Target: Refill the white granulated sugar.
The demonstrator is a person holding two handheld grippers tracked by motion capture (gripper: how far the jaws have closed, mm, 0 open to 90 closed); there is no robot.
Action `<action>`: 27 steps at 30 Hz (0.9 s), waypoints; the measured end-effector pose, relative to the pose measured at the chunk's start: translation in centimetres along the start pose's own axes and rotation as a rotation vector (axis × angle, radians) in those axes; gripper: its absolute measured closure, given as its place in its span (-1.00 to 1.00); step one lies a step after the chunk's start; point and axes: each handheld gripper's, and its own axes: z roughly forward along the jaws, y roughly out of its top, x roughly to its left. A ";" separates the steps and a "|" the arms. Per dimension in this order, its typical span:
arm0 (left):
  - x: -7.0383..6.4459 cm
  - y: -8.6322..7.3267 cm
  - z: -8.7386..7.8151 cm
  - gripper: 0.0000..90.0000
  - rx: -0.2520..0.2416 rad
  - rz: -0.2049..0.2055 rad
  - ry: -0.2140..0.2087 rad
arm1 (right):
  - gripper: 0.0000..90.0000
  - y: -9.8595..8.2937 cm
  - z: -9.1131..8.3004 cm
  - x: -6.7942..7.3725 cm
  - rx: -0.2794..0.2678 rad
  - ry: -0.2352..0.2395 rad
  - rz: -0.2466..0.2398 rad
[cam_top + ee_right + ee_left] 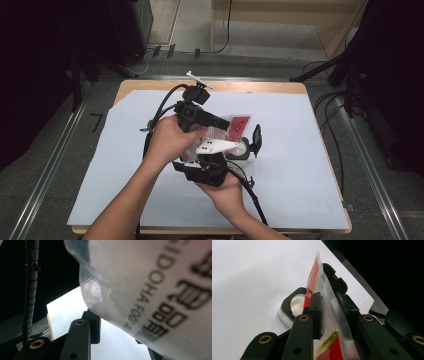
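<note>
A clear plastic pouch with a red label hangs over the middle of the table. In the left gripper view the pouch stands on edge, and my left gripper is shut on its clear sealed rim. From above, the left gripper reaches in from the left. My right gripper comes from below with its jaws apart beside the pouch. In the right gripper view the pouch with black print hangs close over the right gripper and hides its right jaw. A small round black-rimmed disc lies on the paper under the pouch.
A white paper sheet covers most of the wooden table. Black cables trail from both grippers, and more cables lie on the floor to the right. Dark stands flank the table on both sides.
</note>
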 end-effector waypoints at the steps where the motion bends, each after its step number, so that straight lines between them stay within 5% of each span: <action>1: 0.0 0.0 0.0 0.69 0.000 0.001 0.000 | 0.45 0.0 0.0 0.0 0.000 0.000 0.001; 27: 0.2 0.1 0.0 0.67 -0.004 -0.004 -0.002 | 0.48 0.1 -0.1 0.0 0.007 -0.007 -0.001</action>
